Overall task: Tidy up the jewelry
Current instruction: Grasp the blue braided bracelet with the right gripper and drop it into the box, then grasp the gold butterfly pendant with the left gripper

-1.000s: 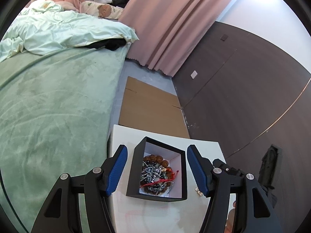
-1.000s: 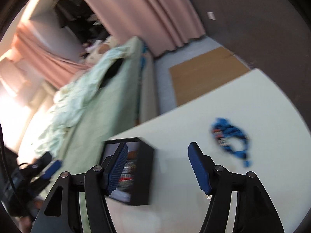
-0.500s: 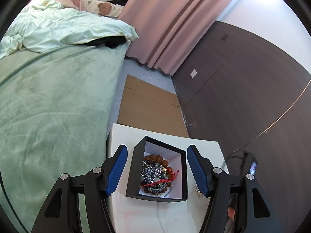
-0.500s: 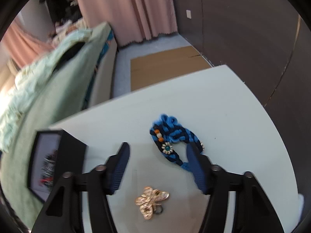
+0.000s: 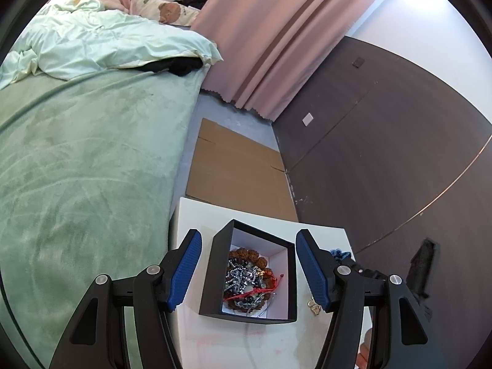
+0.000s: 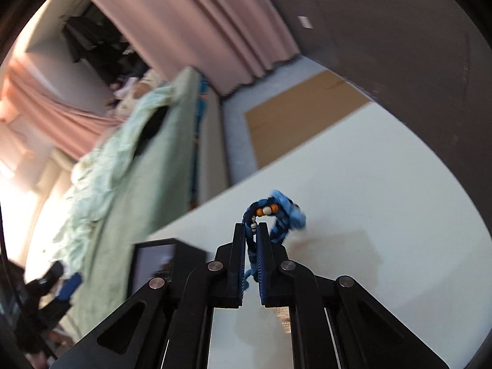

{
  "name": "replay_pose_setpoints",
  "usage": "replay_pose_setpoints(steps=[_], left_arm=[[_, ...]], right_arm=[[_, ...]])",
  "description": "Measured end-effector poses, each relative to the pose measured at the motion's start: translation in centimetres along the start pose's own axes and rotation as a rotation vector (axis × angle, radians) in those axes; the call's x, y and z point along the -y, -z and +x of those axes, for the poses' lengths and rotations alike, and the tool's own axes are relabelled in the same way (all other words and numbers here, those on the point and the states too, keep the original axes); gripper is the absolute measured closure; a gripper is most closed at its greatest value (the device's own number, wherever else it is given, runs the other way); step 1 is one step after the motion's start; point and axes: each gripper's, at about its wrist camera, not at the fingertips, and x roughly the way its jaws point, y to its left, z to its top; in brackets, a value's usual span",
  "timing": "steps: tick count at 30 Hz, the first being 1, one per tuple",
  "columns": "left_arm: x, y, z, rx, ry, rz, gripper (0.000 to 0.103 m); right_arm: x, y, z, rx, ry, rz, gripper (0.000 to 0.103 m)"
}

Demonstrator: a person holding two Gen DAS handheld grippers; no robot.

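Observation:
An open black box sits on the white table. It holds a brown bead bracelet, silver chains and a red cord. My left gripper is open, a blue pad on each side of the box, touching nothing. In the right wrist view my right gripper has its jaws closing on a blue braided bracelet with orange and white beads. The pads pinch its cord and the loop hangs above the table. The box lies to the lower left there. A small gold piece lies right of the box.
A bed with a green blanket borders the table's left side. Flat cardboard lies on the floor beyond the table. Pink curtains and a dark panelled wall stand behind.
My right gripper swung from over the box to the blue bracelet, closed on it and raised it off the table. The left gripper and the box stayed put.

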Motion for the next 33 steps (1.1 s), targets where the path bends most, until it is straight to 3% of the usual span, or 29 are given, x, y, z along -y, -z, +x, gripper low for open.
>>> replay_pose_setpoints(steps=[10, 11, 13, 14, 15, 23, 33], left_arm=[[-0.1, 0.1, 0.4, -0.014, -0.010, 0.003, 0.038], [-0.1, 0.2, 0.4, -0.015, -0.011, 0.005, 0.038], [0.0, 0.3, 0.5, -0.020, -0.013, 0.010, 0.038], [0.0, 0.3, 0.5, -0.022, -0.013, 0.013, 0.038], [0.1, 0.4, 0.5, -0.022, -0.013, 0.014, 0.038], [1.9, 1.8, 1.0, -0.044, -0.010, 0.066, 0.038], [8.2, 5.4, 3.2, -0.094, 0.019, 0.251, 0.038]], right_arm=[[-7.6, 2.2, 0.1, -0.021, -0.333, -0.148, 0.094], [-8.4, 2.6, 0.3, -0.037, -0.331, -0.173, 0.094], [-9.4, 3.3, 1.3, -0.097, -0.314, -0.205, 0.077], [-9.4, 3.6, 1.8, -0.122, -0.289, -0.205, 0.052], [-9.2, 3.7, 1.8, -0.115, -0.260, -0.200, 0.044], [-4.6, 2.7, -2.2, -0.042, -0.148, -0.143, 0.044], [0.5, 1.8, -6.2, -0.018, -0.006, -0.102, 0.044]])
